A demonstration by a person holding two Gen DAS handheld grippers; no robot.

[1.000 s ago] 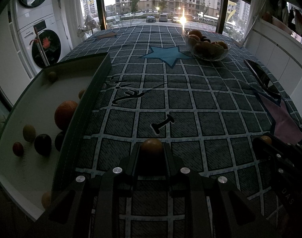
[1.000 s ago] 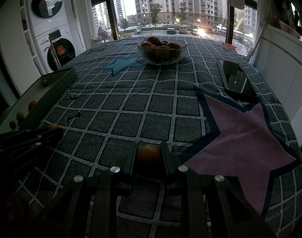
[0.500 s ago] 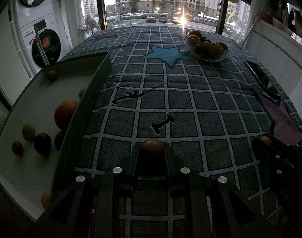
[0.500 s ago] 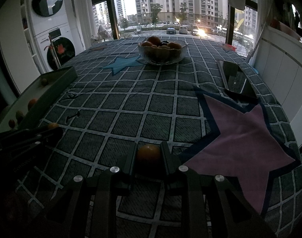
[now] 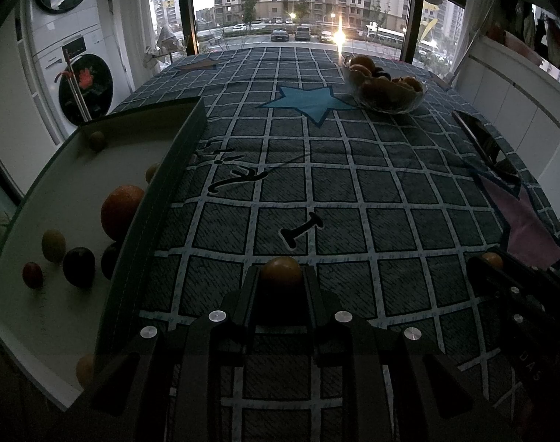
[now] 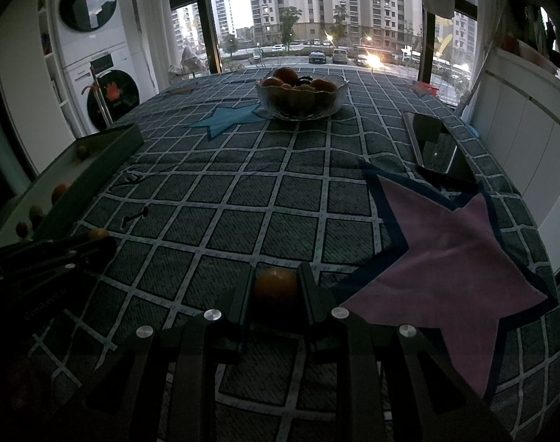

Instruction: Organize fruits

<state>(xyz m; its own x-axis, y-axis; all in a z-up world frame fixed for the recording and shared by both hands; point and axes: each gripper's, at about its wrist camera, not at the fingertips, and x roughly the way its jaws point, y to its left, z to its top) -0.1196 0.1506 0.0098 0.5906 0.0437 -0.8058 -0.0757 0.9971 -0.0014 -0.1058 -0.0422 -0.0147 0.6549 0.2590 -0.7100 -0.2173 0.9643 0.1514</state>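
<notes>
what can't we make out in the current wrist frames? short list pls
- Left wrist view: the fruit low in the glass bowl is small, dim and stacked; kinds unreadable.
- Left wrist view: the tray is cut off by the left edge, and its dark wall hides part of one dark fruit.
- Both views: underside of each small orange fruit is hidden by the left tool and right tool.

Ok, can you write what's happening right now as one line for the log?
left gripper: shut on small orange fruit | right gripper: shut on orange fruit | tray: fruits inside | glass bowl: fruit-filled
</notes>
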